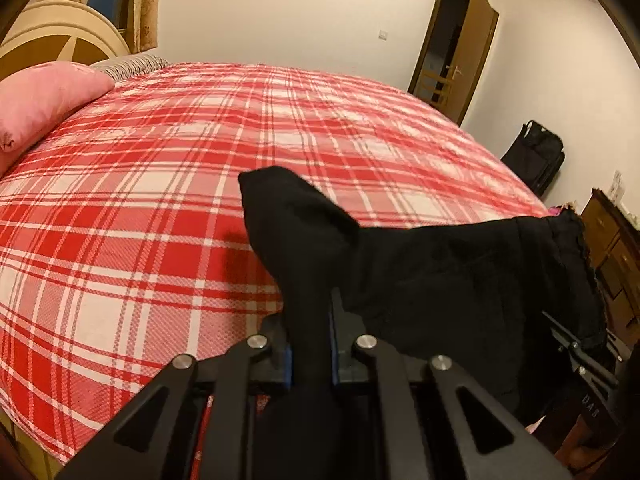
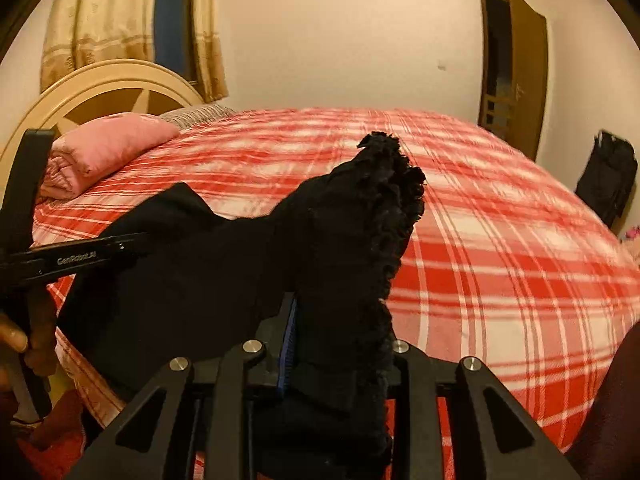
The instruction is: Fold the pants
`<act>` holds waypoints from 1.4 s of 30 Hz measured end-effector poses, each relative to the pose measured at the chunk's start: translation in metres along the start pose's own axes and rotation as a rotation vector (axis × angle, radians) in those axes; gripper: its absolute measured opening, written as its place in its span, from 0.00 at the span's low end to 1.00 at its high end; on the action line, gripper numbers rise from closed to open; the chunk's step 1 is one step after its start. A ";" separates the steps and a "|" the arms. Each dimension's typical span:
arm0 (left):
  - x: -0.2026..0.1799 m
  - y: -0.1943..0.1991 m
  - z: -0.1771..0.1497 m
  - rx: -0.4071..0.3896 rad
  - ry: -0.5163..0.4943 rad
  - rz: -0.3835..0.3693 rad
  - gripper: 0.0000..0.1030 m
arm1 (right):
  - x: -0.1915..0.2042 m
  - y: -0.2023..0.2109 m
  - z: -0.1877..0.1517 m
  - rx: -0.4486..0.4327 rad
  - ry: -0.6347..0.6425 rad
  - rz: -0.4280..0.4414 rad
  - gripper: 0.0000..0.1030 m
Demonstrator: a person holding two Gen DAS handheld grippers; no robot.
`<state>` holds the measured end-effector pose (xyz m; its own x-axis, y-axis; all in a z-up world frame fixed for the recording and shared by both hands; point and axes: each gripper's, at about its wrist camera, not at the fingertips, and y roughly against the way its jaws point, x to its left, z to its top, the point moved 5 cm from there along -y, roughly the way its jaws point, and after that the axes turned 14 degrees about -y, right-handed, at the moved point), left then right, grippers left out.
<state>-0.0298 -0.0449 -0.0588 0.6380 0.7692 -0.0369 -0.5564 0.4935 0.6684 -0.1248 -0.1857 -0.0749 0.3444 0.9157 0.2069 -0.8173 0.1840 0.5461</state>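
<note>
You face a plaid-covered bed [image 1: 200, 160], cream headboard [image 2: 104, 92], curtained window [image 2: 172, 20], open brown door [image 1: 476, 52], white walls.

- bedspread [image 1: 160, 200] lies bare across most of its top; a gripper could pass over it freely ahead and to the left.
- pillow [image 1: 44, 108] blocks the far left corner, by the headboard [image 2: 100, 92].
- pants [image 1: 440, 264] hang between both grippers, filling the space right of the left gripper [image 1: 310, 344] and left of the right gripper [image 2: 340, 344].
- the frayed hem [image 2: 388, 184] stands up ahead of the right gripper.
- right of the bed, a dresser [image 1: 612, 240] and bag [image 1: 536, 156] narrow the room.
</note>
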 end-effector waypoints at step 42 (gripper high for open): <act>0.309 0.018 -0.032 0.085 0.454 0.612 0.67 | 0.252 -0.289 0.097 0.147 0.421 0.256 0.65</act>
<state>0.1404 0.2146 -0.0822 -0.0619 0.9957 0.0693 -0.6854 -0.0929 0.7223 0.2437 -0.0425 -0.1018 -0.0988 0.9949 0.0208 -0.7669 -0.0894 0.6356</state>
